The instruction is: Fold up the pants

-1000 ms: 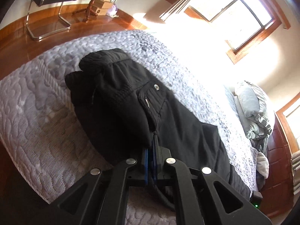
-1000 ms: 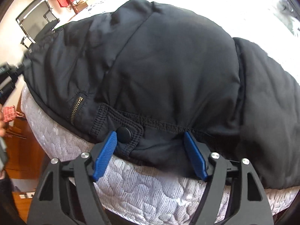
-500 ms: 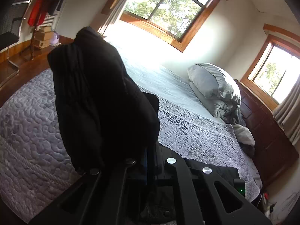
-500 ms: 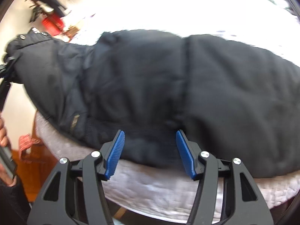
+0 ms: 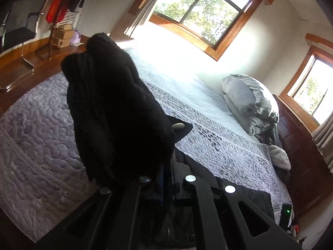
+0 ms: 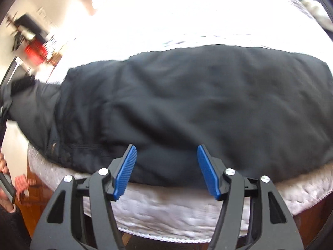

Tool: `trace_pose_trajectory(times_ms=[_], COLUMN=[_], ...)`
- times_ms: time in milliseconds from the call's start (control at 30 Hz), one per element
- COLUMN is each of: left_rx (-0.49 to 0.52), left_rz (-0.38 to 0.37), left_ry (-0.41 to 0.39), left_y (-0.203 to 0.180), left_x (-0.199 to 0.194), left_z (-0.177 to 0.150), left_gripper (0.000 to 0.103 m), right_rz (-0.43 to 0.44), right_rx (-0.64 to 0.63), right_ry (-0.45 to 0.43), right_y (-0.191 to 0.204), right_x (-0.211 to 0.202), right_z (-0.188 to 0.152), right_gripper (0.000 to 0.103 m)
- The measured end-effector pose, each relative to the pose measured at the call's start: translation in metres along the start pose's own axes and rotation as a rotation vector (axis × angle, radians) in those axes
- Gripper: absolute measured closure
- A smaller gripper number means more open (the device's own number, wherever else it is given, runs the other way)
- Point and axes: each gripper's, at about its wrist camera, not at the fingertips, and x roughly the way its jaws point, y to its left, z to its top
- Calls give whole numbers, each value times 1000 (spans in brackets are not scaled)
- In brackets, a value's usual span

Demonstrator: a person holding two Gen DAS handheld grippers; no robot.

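Note:
Black pants (image 6: 187, 104) lie lengthwise across the grey quilted bed (image 6: 166, 214). My left gripper (image 5: 166, 166) is shut on the waist end of the pants (image 5: 116, 114) and holds it up off the bed (image 5: 37, 141), so the fabric bunches and droops in front of the camera. A metal snap shows on a flap beside that bunch. My right gripper (image 6: 166, 152) hangs over the near edge of the pants. Its jaws are opening, the blue pads (image 6: 127, 166) are apart, and no fabric is pinched between them.
Grey pillows (image 5: 247, 98) and a crumpled blanket lie at the head of the bed by a dark wooden headboard (image 5: 301, 156). A black chair (image 5: 18, 27) and boxes stand on the wooden floor beyond the bed. A person's hand (image 6: 4, 164) shows at the left edge.
My left gripper has lifted the waist end off the bed, and it now hangs bunched. The right gripper has slid sideways along the pants, away from the snap and zipper, and its jaws are narrower.

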Motion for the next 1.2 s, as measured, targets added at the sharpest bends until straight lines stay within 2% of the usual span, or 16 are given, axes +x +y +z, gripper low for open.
trace_pose_trajectory(times_ms=[167, 267, 367, 467, 633, 667, 700, 767, 800, 867, 1000, 1133, 1200], left_rx=[-85, -106, -89, -70, -57, -57, -57, -58, -58, -58, -58, -51, -48], left_rz=[48, 57, 71, 60, 52, 54, 57, 61, 61, 60, 53, 43, 41], left_ry=[-12, -14, -6, 11, 20, 20, 20, 21, 22, 23, 25, 29, 29], left_y=[41, 49, 45, 27, 17, 17, 18, 21, 21, 21, 21, 17, 15], left_x=[-10, -11, -9, -3, 0, 0, -1, -2, -2, -3, -2, -1, -1], left_z=[-4, -8, -12, -13, -14, -14, -14, -13, -14, -14, -14, -13, -13], left_gripper=[98, 98, 98, 98, 98, 98, 98, 98, 98, 98, 98, 98, 98], right_rz=[-96, -161, -202, -197, -123, -126, -131, -134, -119, -153, -255, -284, -264], right_rx=[244, 392, 470, 562, 702, 696, 671, 664, 662, 607, 306, 27, -84], right_ry=[-31, -41, -44, -44, -83, -113, -145, -169, -179, -205, -320, -375, -385], right_y=[-99, -157, -191, -217, -246, -246, -247, -249, -249, -238, -174, -102, -63], right_x=[-32, -50, -57, -50, -36, -38, -42, -45, -47, -53, -77, -86, -83], right_z=[-14, -27, -37, -43, -43, -40, -37, -31, -29, -20, -1, 14, 21], right_gripper=[41, 39, 32, 32, 26, 39, 65, 88, 96, 99, 100, 99, 99])
